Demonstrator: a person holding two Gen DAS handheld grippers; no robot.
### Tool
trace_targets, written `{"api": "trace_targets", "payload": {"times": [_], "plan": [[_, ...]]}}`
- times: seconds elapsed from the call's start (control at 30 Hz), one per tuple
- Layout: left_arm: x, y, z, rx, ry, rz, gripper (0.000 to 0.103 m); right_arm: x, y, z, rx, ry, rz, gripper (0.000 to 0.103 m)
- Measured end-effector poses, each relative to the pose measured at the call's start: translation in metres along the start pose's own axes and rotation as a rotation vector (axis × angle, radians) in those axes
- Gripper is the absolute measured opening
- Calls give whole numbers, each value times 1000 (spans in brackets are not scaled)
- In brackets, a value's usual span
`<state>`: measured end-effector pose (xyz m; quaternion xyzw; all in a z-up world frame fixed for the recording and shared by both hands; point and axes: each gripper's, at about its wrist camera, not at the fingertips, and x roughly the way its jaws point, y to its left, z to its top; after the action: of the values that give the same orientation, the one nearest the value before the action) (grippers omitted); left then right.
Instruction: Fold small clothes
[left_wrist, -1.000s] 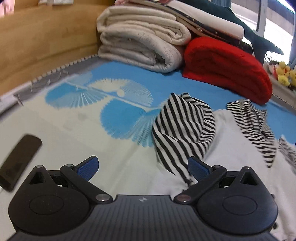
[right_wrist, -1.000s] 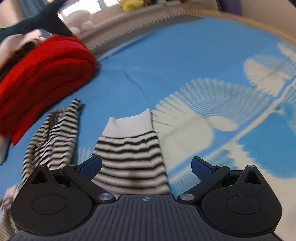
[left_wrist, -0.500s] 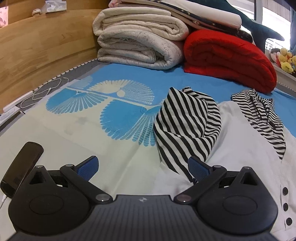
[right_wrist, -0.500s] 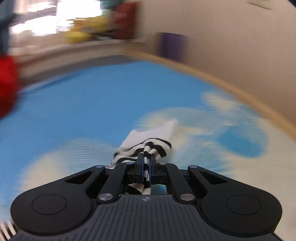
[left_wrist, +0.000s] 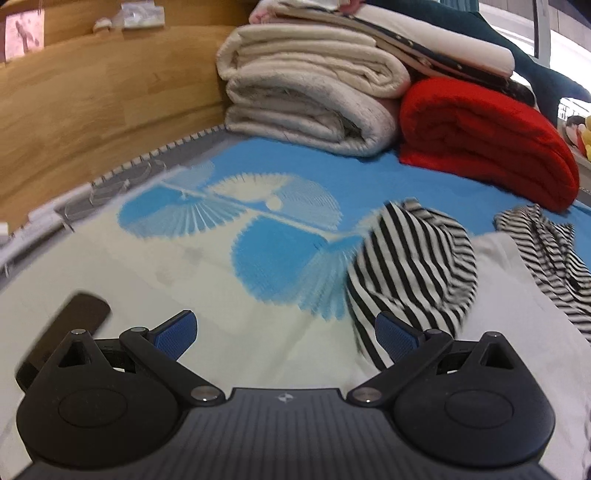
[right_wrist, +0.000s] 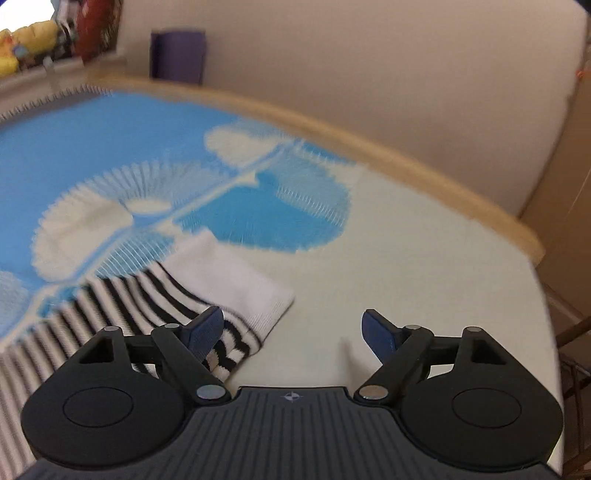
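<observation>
A small black-and-white striped garment lies on a blue and cream bed cover. In the right wrist view its striped sleeve with a white cuff (right_wrist: 236, 280) lies stretched out flat, its end just past my right gripper's left fingertip. My right gripper (right_wrist: 293, 330) has its jaws opening, with only bed cover between them. In the left wrist view the garment's other striped sleeve (left_wrist: 410, 266) is bunched up on the white body (left_wrist: 517, 295), just ahead of the right fingertip. My left gripper (left_wrist: 286, 332) is open and holds nothing.
Folded cream blankets (left_wrist: 314, 99) and a red blanket (left_wrist: 487, 140) are stacked at the far end of the bed. A dark phone (left_wrist: 79, 317) lies at the near left. A wooden headboard (left_wrist: 92, 110) runs along the left, a wooden bed edge (right_wrist: 406, 162) and wall on the right.
My right gripper shut on the striped sleeve, swung it out to the right, then let it go and opened. The left gripper stayed open and nearly still.
</observation>
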<state>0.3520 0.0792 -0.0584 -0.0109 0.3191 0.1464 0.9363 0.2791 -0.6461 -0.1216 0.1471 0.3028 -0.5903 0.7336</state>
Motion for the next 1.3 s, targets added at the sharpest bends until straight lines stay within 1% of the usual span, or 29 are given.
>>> {"api": "trace_targets", "payload": {"times": [0.07, 0.1, 0.13, 0.23, 0.27, 0.3, 0.37, 0.43, 0.47, 0.5, 0.53, 0.57, 0.63, 0.7, 0.77, 0.83, 0.87, 0.9, 0.93, 0.97, 1.0, 1.03, 1.07, 1.1, 1.13, 1.2, 1.23, 1.27, 1.3], "plan": [[9, 6, 14, -9, -10, 60, 103, -63, -17, -5, 29, -60, 188, 83], [17, 10, 22, -25, 0, 93, 103, -94, -21, -10, 32, -67, 286, 84], [27, 17, 31, -51, 13, 105, 103, -125, -26, -18, 44, -71, 384, 85], [66, 27, 59, -148, 84, 54, 103, -203, -37, -55, 83, -35, 650, 88], [75, 27, 68, -160, 89, 24, 103, -224, -36, -71, 66, -7, 722, 88], [79, 23, 77, -157, 81, -10, 103, -240, -32, -86, 34, 10, 771, 88], [72, 1, 95, -117, 24, -115, 103, -264, -18, -115, -52, 1, 817, 88], [59, -34, 106, -32, -24, -251, 103, -277, -1, -143, -128, -49, 817, 88], [55, -59, 112, 35, -19, -329, 103, -283, 10, -156, -188, -73, 805, 88], [55, -84, 115, 99, 0, -386, 103, -284, 21, -165, -254, -80, 790, 88], [59, -107, 116, 149, 19, -420, 103, -284, 31, -172, -310, -80, 791, 88], [66, -130, 116, 189, 44, -437, 103, -290, 38, -180, -353, -86, 807, 87], [94, -171, 112, 206, 128, -416, 103, -291, 52, -186, -407, -107, 787, 87], [130, -194, 106, 137, 229, -390, 102, -285, 63, -186, -438, -121, 780, 87], [162, -199, 100, 37, 304, -367, 100, -280, 65, -187, -462, -124, 766, 87], [184, -196, 94, -34, 346, -341, 87, -281, 62, -190, -473, -115, 764, 87], [192, -196, 92, -36, 349, -319, 64, -283, 58, -190, -474, -109, 767, 87], [193, -193, 92, -24, 335, -285, 28, -281, 59, -188, -479, -104, 773, 86], [190, -186, 95, -9, 311, -280, 5, -279, 56, -189, -486, -104, 777, 86], [187, -174, 101, -35, 313, -335, 3, -279, 57, -190, -496, -107, 778, 86], [179, -154, 109, -89, 307, -389, 3, -280, 57, -191, -506, -110, 780, 86], [169, -131, 120, -119, 285, -426, 3, -281, 58, -192, -512, -112, 786, 85], [157, -100, 131, -126, 238, -447, 3, -283, 57, -192, -514, -117, 792, 85], [151, -75, 139, -128, 207, -431, 3, -285, 57, -193, -515, -122, 795, 85], [148, -36, 145, -148, 184, -392, 3, -288, 56, -193, -517, -129, 798, 85], [158, 42, 145, -210, 196, -289, 3, -292, 55, -194, -520, -143, 795, 85], [166, 86, 140, -253, 218, -209, 4, -293, 54, -193, -516, -147, 797, 84], [174, 128, 130, -301, 246, -141, 9, -294, 55, -195, -516, -148, 799, 84], [179, 157, 121, -350, 273, -111, 21, -295, 57, -196, -519, -148, 798, 84]]}}
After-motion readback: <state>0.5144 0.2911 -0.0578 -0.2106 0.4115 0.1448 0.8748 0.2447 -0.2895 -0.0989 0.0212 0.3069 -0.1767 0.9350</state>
